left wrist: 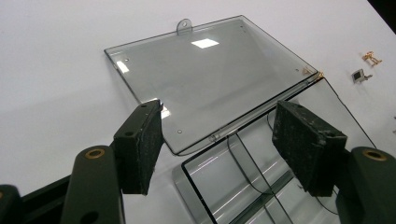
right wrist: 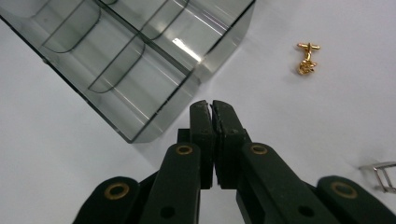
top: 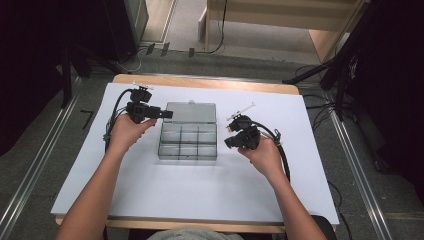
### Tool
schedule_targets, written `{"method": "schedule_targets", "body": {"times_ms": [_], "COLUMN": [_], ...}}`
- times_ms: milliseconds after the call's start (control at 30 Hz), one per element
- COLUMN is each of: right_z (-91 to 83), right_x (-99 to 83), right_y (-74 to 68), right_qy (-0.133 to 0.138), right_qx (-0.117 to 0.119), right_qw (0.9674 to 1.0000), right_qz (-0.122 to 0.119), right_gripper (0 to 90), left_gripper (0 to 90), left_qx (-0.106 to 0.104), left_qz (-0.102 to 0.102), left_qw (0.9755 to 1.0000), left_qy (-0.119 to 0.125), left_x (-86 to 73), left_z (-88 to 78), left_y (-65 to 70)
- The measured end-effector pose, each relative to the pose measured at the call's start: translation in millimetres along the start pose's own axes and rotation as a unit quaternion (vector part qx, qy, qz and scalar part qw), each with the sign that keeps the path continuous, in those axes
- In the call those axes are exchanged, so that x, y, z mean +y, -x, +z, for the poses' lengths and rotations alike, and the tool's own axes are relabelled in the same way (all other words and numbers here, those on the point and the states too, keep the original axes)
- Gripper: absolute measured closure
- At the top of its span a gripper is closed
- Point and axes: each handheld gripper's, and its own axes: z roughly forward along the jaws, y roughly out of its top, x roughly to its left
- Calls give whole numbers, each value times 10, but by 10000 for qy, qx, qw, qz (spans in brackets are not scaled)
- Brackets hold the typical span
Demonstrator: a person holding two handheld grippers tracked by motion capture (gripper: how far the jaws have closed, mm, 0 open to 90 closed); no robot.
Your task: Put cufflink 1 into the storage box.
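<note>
While box [top: 188,135] open, tools [top: 167,114] apart

The clear compartment box [right wrist: 135,60] is cut off by the top and left edges of the right gripper view. A silver clip [right wrist: 384,175] is cropped at that view's right edge. In the left gripper view, the box's lower trays are cut off at the bottom, and a small square silver piece [left wrist: 358,75] is too small to be identified.
</note>
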Motion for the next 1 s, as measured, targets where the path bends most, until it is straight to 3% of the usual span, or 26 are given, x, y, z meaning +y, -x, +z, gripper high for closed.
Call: {"method": "schedule_targets", "body": {"times_ms": [633, 1000], "right_z": [-38, 45], "right_x": [213, 273], "right_y": [-188, -275], "right_qy": [153, 185], "right_qx": [203, 366], "right_qw": [9994, 9988], "right_qz": [-217, -281], "right_gripper": [894, 894], "left_gripper": [346, 346], "left_qx": [38, 55], "left_qz": [3, 9], "left_qw": [10000, 10000], "left_qy": [0, 3], "left_x": [-50, -51], "left_z": [-57, -59], "left_y": [-20, -27]}}
